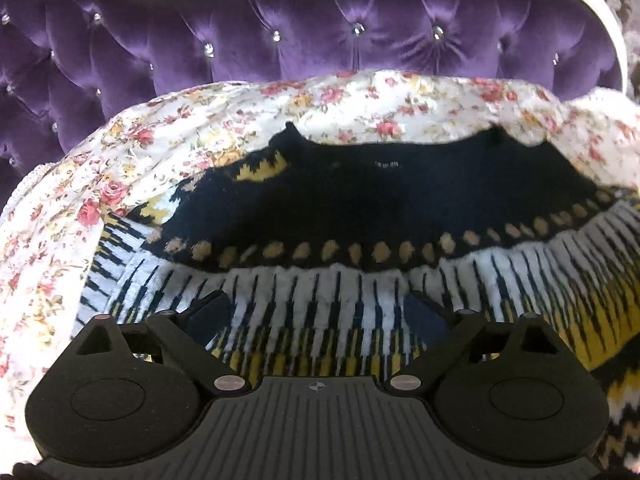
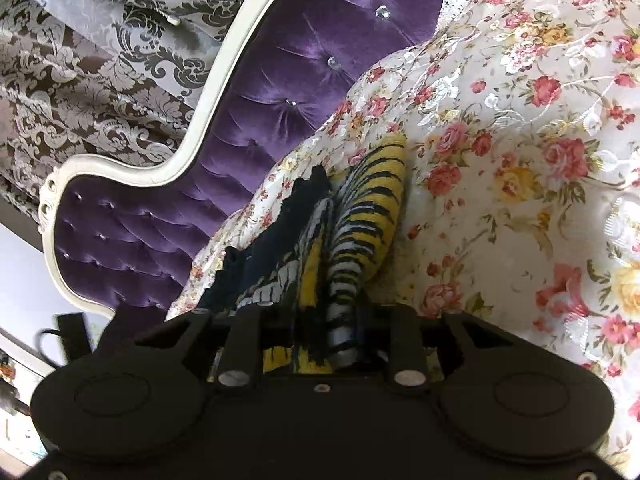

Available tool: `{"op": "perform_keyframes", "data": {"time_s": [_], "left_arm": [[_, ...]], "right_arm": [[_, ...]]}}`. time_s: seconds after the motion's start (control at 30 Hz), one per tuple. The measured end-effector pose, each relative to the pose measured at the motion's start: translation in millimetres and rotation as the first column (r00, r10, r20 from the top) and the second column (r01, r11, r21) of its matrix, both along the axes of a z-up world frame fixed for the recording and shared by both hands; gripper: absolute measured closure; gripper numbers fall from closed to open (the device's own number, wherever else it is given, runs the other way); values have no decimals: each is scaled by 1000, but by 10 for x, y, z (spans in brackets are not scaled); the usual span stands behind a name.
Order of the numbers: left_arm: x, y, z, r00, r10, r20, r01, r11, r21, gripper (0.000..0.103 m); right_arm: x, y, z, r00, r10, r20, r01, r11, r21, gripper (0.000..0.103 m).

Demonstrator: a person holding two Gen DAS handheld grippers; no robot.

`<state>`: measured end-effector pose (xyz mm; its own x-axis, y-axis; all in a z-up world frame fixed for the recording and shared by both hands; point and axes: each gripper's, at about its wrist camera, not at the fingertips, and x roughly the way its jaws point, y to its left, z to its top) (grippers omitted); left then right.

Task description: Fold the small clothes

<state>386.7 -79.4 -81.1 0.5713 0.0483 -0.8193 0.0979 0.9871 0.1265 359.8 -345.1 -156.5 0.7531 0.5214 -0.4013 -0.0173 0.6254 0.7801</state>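
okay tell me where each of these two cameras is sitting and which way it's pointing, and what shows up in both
Left wrist: sits on the left gripper, looking forward over the sweater on the floral bedspread toward the purple headboard; its open fingers show.
Right wrist: sits on the right gripper, tilted, facing along a bunched sweater edge clamped between its fingers.
Shared: the sweater, bedspread and headboard.

Bright, perhaps daylit; fisheye-warped, slightly blurry edges.
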Motion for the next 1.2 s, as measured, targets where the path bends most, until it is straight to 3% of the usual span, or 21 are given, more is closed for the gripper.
{"op": "perform_keyframes", "data": {"time_s": [0.03, 0.1, 0.13, 0.37, 0.43, 0.47, 0.5, 0.53, 0.7, 0.83, 1.03, 1.2], "left_arm": [[-2, 19, -12, 1000, 5, -2, -5, 1000, -8, 6], [-7, 49, -41, 1000, -3, -4, 3, 1000, -14, 4], [-10, 59, -51, 1000, -12, -3, 12, 1000, -15, 3], [-21, 28, -75, 1000, -9, 8, 9, 1000, -12, 0], [-24, 38, -83, 1000, -8, 14, 8, 1000, -19, 0], [-30, 44, -87, 1000, -7, 19, 7, 1000, -22, 0], [-35, 47, -89, 1000, -7, 23, 7, 1000, -24, 0], [-41, 49, -93, 1000, -7, 27, 7, 1000, -24, 0], [-49, 68, -75, 999, -7, 35, 8, 999, -36, 0], [-209, 120, 70, 999, -19, 45, 21, 998, -54, 10], [-719, 201, 72, 994, -78, 77, 82, 996, -41, 9], [-807, 290, -12, 991, -82, 101, 90, 993, -72, 9]], "right_arm": [[7, -4, -7, 1000, 3, 4, -3, 1000, 13, 56], [22, -13, -28, 1000, 6, 5, -7, 999, 50, 28], [33, -14, -44, 1000, 8, 4, -9, 997, 73, 22], [57, 63, -61, 999, 26, 26, -28, 998, 59, 20], [66, 99, -52, 999, 35, 27, -36, 999, 32, 29], [70, 119, -51, 999, 34, 23, -34, 999, 11, 44], [73, 143, -54, 999, 33, 16, -33, 999, -16, 65], [74, 170, -51, 999, 32, 14, -31, 998, -46, 70], [38, 188, 42, 998, 26, 58, -23, 998, -52, 70], [2, 193, 87, 996, 27, 81, -22, 998, -67, 70], [12, 197, 83, 997, 21, 81, -15, 997, -73, 70], [-43, 247, 110, 996, 18, 89, -8, 994, -113, 70]]}}
